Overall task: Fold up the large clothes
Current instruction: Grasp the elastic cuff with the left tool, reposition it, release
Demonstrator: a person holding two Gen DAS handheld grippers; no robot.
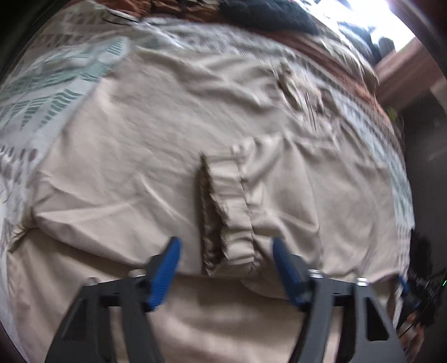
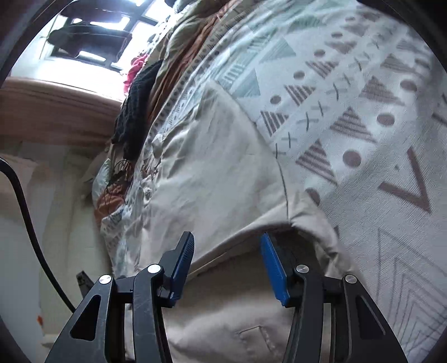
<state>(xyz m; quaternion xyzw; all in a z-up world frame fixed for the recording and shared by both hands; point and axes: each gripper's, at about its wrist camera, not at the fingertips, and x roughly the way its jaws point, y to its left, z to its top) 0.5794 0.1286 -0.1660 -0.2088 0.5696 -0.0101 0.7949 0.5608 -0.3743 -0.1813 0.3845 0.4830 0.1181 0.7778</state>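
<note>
Fingers of the left gripper (image 1: 226, 268) and right gripper (image 2: 227, 269) stand half open, holding nothing, above beige trousers (image 1: 156, 156) folded over on the patterned bedspread (image 2: 363, 111); further folds likely remain.

Left view motion-blurred; beige garment (image 1: 156, 156) runs off the bottom edge. Window (image 2: 92, 36) blown out. Dark pile (image 1: 268, 14) on the bed unidentifiable.

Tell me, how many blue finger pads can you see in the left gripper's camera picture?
3. One pad sits at lower left and one at lower right, both over the beige garment. A third blue bit, at the far right edge, is on the other gripper; its partner is hidden.
</note>
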